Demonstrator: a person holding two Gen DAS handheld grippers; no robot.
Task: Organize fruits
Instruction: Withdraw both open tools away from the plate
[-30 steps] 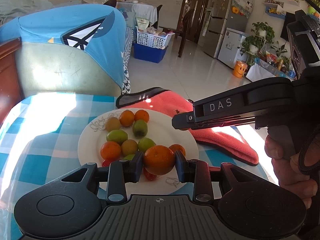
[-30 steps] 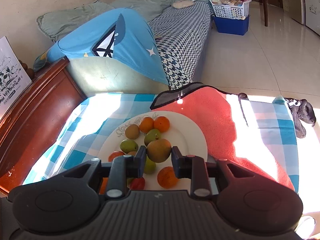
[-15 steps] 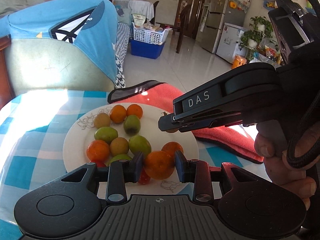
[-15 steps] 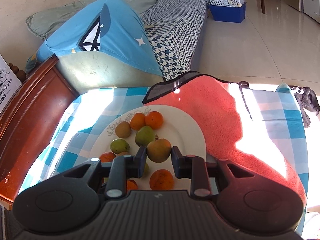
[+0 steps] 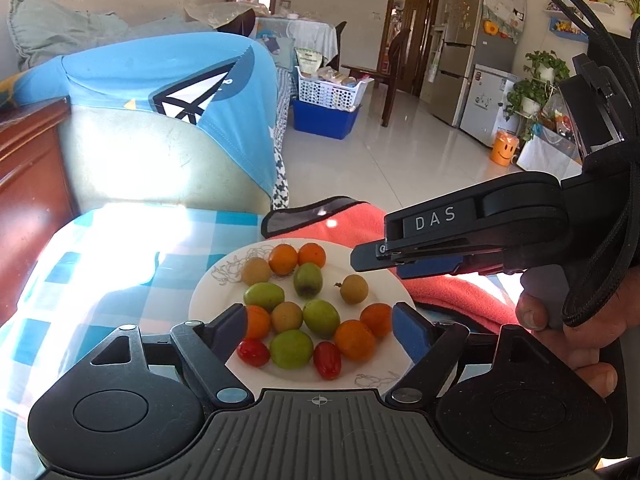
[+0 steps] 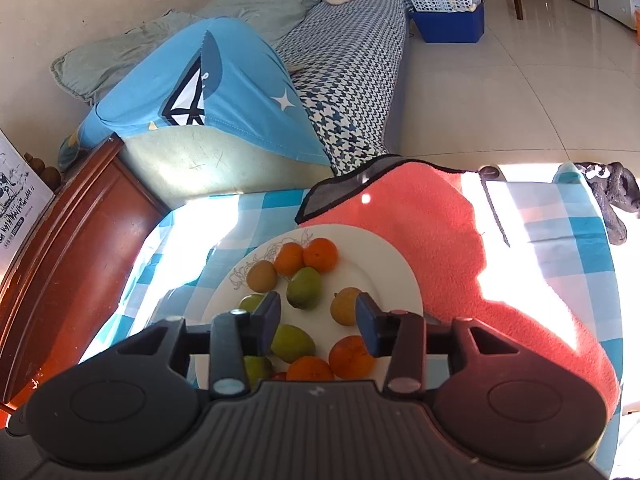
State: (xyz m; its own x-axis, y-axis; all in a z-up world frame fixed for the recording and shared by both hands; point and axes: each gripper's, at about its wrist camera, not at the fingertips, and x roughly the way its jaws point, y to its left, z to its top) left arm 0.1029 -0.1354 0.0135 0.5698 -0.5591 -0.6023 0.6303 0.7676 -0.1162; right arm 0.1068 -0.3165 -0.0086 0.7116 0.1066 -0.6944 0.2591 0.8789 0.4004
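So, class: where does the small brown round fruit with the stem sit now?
The small brown round fruit lies alone on the white plate's right side, right of the green oval fruit.

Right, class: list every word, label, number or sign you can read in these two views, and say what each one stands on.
"DAS": white letters on the side of the right gripper, seen from the left wrist view.
Printed box at the left edge of the right wrist view: it carries a drawing and lines of text, too small to read.
Stickers on the fridge: too blurred to read.
Bag above the white basket: print unreadable.
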